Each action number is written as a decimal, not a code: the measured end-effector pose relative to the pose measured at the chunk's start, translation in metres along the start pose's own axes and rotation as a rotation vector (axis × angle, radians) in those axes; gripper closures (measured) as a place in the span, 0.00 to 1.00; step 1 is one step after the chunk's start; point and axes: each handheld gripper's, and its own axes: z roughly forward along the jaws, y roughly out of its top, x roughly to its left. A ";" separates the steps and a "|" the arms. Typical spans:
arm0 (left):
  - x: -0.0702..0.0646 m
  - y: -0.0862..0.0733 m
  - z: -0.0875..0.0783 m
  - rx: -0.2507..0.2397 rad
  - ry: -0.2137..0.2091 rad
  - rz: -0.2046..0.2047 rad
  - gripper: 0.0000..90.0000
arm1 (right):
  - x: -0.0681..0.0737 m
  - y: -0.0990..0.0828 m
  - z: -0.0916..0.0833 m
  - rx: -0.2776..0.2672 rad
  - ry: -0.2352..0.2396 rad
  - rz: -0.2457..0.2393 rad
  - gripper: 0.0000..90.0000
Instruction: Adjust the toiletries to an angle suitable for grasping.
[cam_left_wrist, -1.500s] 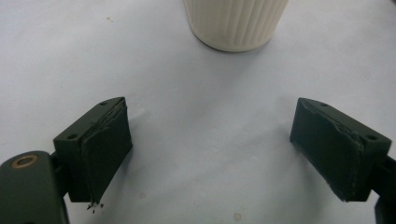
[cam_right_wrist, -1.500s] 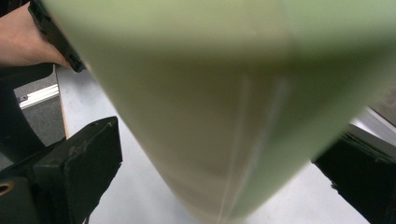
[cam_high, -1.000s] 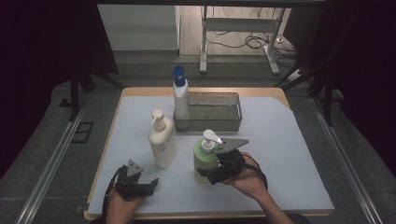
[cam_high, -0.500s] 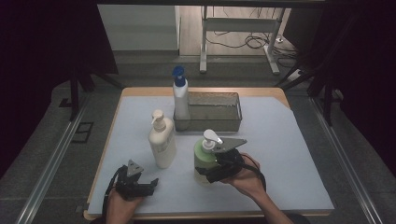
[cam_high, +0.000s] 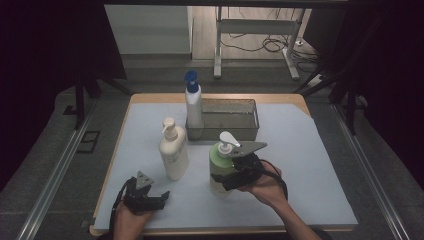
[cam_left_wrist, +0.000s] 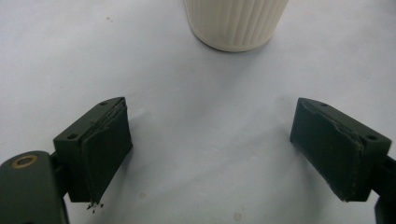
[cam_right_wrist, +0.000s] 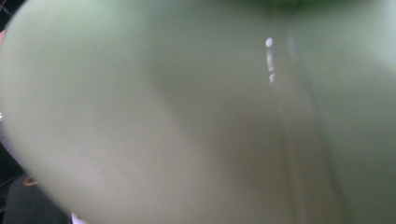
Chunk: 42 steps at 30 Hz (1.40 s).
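Nearest: left gripper (cam_high: 159, 197) low over white sheet (cam_high: 310, 165), jaws spread, nothing between. Right gripper (cam_high: 227, 176) clamps green pump bottle (cam_high: 220, 162), upright at sheet's middle. One cream pump bottle (cam_high: 173, 152) beside it. Farthest: one blue-capped spray bottle (cam_high: 193, 107) beside one mesh basket (cam_high: 230, 131). Three bottles total.

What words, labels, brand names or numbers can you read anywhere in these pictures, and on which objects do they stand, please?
None can be read.
Cream pump bottle: a faint label patch on its front, too small and blurred to read.
Green pump bottle, at the right gripper: no print visible, and its surface is blurred in the right gripper view.
Blue-capped spray bottle: no legible marking.
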 end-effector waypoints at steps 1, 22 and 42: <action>0.000 0.000 0.000 0.000 0.000 0.000 0.13 | -0.001 0.002 -0.001 0.000 -0.001 0.001 0.13; 0.000 0.000 0.000 -0.002 0.001 0.000 0.13 | -0.029 0.038 -0.005 0.001 -0.052 0.033 0.13; 0.000 0.000 0.000 -0.002 0.000 0.001 0.13 | -0.054 0.074 -0.002 -0.025 -0.130 0.056 0.13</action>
